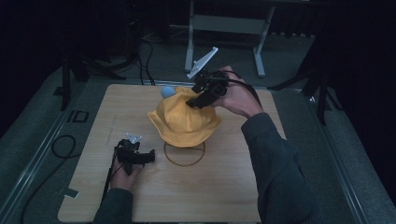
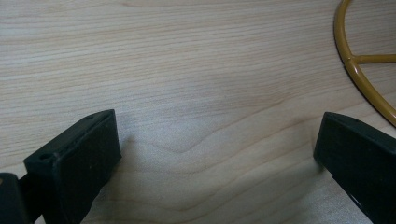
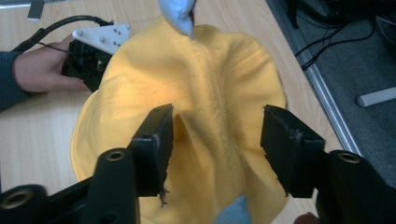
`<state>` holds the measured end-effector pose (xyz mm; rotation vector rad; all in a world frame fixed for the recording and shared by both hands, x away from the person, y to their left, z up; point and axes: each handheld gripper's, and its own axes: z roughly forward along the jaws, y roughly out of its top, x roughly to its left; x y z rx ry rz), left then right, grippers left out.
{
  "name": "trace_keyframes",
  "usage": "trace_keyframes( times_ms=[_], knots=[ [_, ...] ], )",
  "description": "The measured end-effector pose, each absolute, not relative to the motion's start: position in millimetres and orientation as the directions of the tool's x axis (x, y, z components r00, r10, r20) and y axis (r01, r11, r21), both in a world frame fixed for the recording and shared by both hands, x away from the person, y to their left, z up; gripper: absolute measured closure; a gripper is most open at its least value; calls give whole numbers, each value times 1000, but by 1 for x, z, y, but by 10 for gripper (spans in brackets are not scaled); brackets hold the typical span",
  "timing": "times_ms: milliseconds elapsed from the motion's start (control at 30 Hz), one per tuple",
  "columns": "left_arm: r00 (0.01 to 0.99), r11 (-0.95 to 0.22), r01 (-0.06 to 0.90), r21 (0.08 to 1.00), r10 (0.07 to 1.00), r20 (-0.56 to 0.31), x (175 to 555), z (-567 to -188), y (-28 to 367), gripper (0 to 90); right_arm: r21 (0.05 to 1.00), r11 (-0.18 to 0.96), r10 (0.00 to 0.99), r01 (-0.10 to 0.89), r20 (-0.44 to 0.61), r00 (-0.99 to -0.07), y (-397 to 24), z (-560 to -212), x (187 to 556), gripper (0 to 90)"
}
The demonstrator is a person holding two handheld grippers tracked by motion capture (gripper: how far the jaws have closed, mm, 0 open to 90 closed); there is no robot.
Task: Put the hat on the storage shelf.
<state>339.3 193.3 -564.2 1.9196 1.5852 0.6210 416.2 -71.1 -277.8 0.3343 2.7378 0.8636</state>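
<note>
Okay, my right gripper (image 1: pixel 196 99) is over the crown of the yellow hat (image 1: pixel 184 122), jaws wide apart, nothing pinched; in the right gripper view the fabric sits between them with a fold near one pad but no pressure on it. No earlier look to compare, so just that: open over the hat. The hat sits draped on a stand near the middle of the wooden table (image 1: pixel 219 186), with the stand's yellow ring base (image 1: pixel 184 156) poking out on my side. A pale blue ear or bobble (image 1: pixel 167 91) sticks out at the far side. My left gripper (image 1: pixel 148 156) rests on the table just beside the ring, jaws also wide, bare wood between them.

To do this well, I judge: lift straight off without dragging the crown, so the hat stays seated.

Containers: none here, nothing holding anything except the stand under the hat.
</note>
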Motion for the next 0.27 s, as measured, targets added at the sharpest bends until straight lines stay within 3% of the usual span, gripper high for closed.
trace_keyframes(
  times_ms=[167,267],
  knots=[
    [191,-137,718,682,982,-3,339,-564,193,4,624,766,334,154,-181,-925,-80,-272,417,317],
    [191,-137,718,682,982,-3,339,-564,193,4,643,751,335,148,-178,-925,-83,-269,417,303]
  ],
)
